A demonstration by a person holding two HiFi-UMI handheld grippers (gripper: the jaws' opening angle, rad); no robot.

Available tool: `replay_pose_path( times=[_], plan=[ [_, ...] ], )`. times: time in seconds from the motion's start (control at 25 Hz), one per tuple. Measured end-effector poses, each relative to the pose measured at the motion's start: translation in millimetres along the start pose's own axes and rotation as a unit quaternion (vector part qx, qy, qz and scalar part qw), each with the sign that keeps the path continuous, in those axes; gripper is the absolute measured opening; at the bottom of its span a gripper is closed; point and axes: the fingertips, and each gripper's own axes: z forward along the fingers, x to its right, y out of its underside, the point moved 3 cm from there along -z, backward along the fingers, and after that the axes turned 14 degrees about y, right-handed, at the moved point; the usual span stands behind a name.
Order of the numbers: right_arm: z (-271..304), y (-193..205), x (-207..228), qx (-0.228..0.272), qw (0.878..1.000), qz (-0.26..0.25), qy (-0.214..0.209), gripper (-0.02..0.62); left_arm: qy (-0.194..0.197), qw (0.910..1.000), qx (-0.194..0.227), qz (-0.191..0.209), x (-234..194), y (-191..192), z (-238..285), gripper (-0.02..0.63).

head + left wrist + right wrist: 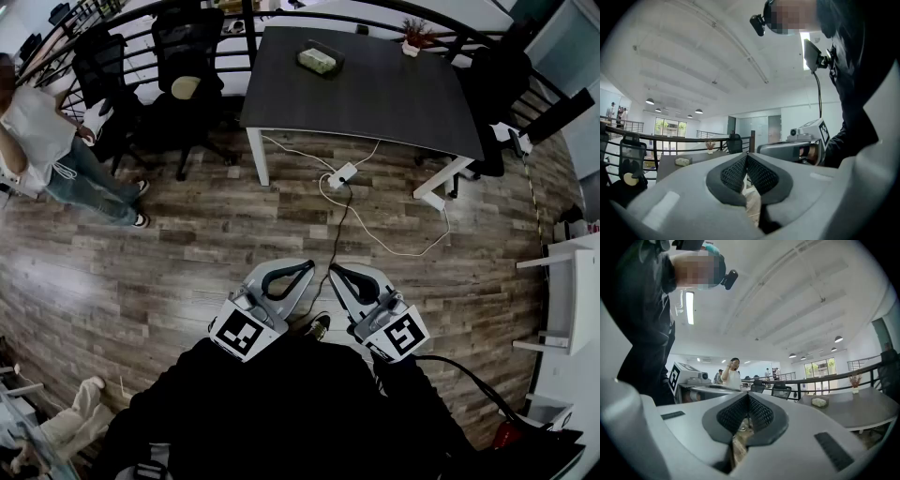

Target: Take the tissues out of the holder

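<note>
There are two tongs, one in each hand, held low and close to the person's dark sleeves. They sit side by side over the wood floor (187,244).

The left tongs (308,269) are closed. In the left gripper view the two black pads of the left tongs (746,157) meet at the tip. Nothing is between them. The right tongs (335,271) are closed too. In the right gripper view the pads of the right tongs (748,397) press together, and they hold nothing.

There is one counter (394,94). It is dark and stands well away from both tongs, across the floor. One holder (336,58) sits on it, near the far edge. The tissues (317,61) are inside the holder, a pale stack. Nothing touches them. One small plant (412,37) in a pot stands on the far right part of the counter, apart from the holder.

Two black chairs (192,66) stand by the left end of the counter. One more dark chair (506,84) is at the right end.

One white power strip (342,174) lies on the floor just in front of the counter. A white cord (394,246) curls away from it.

One person (42,141) in a white top stands at the far left, beside the chairs.
</note>
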Motion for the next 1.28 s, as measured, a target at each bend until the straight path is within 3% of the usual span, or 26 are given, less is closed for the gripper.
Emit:
replay_pose_path(
  times=[0.36, 0.72, 0.88, 1.28],
  plan=[
    [29, 2, -16, 0.001, 1.000, -0.004, -0.006, 0.000, 0.006, 0.9999, 0.011, 0.003, -23, 2, -20, -0.014],
    [71, 4, -24, -0.004, 1.000, 0.011, 0.025, 0.000, 0.048, 0.9983, 0.024, 0.022, -48, -4, -42, -0.014],
    [85, 3, -18, 0.003, 0.999, 0.011, 0.033, 0.000, 0.047, 0.9985, 0.028, 0.008, -66, -4, -44, -0.014],
    [144, 10, 62, 0.019, 1.000, 0.013, -0.010, 0.000, 0.008, 0.9998, 0.019, 0.009, -153, -2, 12, -0.015]
  ],
)
